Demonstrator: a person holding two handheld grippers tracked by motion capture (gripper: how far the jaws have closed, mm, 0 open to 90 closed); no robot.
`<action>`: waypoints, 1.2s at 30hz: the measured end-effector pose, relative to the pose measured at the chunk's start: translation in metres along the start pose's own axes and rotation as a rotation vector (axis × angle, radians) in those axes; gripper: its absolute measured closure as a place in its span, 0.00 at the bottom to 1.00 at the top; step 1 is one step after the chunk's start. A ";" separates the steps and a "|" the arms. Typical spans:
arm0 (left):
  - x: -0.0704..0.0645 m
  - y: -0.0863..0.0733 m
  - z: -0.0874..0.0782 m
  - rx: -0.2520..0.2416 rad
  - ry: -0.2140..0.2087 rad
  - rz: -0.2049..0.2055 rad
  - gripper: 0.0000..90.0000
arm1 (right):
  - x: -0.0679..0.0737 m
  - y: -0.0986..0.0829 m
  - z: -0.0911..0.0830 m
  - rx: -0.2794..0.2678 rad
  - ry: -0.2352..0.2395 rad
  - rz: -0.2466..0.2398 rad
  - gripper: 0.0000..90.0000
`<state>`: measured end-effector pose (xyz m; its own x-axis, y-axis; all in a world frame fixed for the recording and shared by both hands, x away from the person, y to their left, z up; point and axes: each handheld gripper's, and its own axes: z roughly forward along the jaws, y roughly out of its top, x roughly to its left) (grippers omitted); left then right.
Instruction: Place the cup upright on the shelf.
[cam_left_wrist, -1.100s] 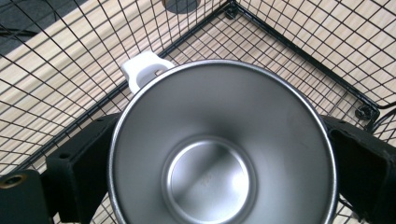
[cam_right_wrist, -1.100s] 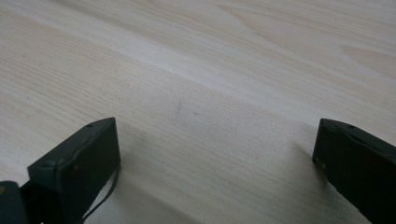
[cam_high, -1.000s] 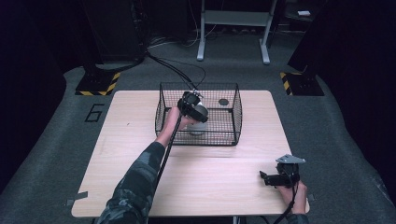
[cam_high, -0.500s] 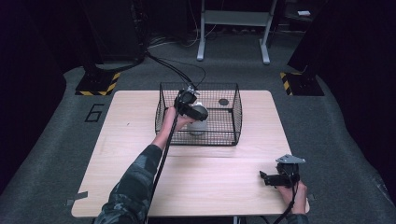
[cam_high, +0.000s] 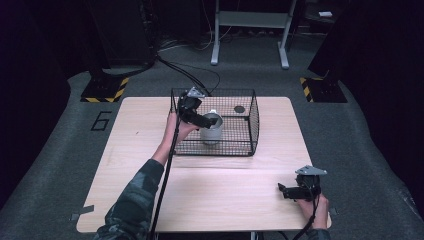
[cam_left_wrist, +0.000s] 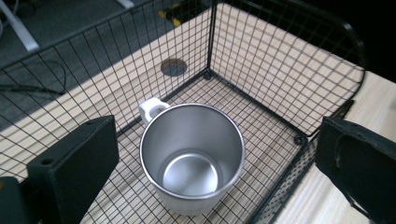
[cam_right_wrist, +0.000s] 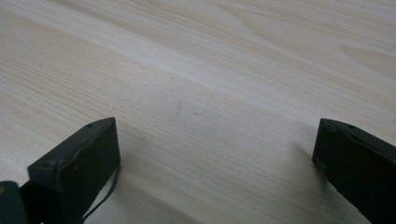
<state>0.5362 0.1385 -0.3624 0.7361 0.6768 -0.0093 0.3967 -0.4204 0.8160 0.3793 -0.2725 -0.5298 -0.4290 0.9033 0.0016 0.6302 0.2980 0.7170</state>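
You are hovering the released left gripper (cam_high: 202, 119) over the mug (cam_left_wrist: 192, 157) in the basket (cam_high: 251, 125); centre it first. Right gripper (cam_high: 287, 191) is resting released.

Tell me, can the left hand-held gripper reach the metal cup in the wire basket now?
Probably yes: the left hand-held gripper is open above the cup, and the basket has no lid.

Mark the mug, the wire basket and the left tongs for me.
mug (cam_left_wrist: 192, 156), left gripper view, inside wall.
wire basket (cam_high: 254, 117), high view, right side wall.
left tongs (cam_high: 206, 120), high view, between the tips.
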 end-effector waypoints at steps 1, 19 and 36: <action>-0.001 -0.001 -0.003 -0.001 -0.006 0.006 0.00 | 0.001 0.000 0.000 0.001 -0.001 0.005 0.00; -0.026 -0.037 -0.065 -0.023 -0.001 0.112 0.00 | 0.000 0.000 0.000 0.001 -0.003 0.002 0.00; -0.038 -0.113 -0.110 -0.020 0.086 0.102 0.00 | 0.001 0.000 0.000 -0.004 -0.004 0.009 0.00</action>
<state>0.4033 0.2267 -0.3903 0.7223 0.6806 0.1229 0.3109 -0.4782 0.8214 0.3788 -0.2720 -0.5300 -0.4205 0.9073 0.0053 0.6313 0.2884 0.7199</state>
